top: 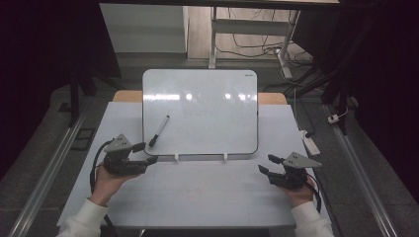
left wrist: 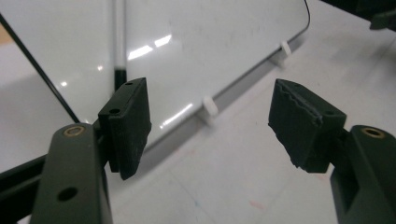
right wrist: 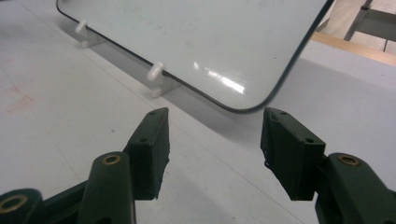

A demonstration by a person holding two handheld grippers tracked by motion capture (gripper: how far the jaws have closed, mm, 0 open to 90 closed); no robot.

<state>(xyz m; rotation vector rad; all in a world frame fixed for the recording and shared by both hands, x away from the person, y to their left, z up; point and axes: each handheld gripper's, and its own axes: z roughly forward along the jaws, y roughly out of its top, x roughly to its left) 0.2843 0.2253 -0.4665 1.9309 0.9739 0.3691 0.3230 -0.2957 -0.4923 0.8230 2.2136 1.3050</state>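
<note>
Two grippers: we hold the left gripper (top: 147,153) at the lower left corner of the whiteboard (top: 207,106) and the right gripper (top: 267,164) off its lower right corner, both low over the table (top: 197,192).

Left jaws: spread wide with nothing between them; in the left gripper view we see bare table in the gap.

Right jaws: also spread and empty; in the right gripper view the whiteboard's rounded corner (right wrist: 252,105) lies just beyond them.

Marker (top: 159,131): it lies on the whiteboard's lower left part, tilted, with its dark capped end toward our left gripper and its white barrel running up and to the right. The left gripper view shows it (left wrist: 120,42) just past the left jaw.

Whiteboard: it rests tilted on two small white clips (top: 176,158) at its near edge, so its face slopes toward us.

How the marker will handle: we judge it light, stiff and smooth, so it may roll or slide down the glossy sloped surface if nudged.

Where to grip: we would take it across the middle of the barrel, jaws square to its length, and close gently.

Risk: pressing down could shift the whiteboard on its clips.
</note>
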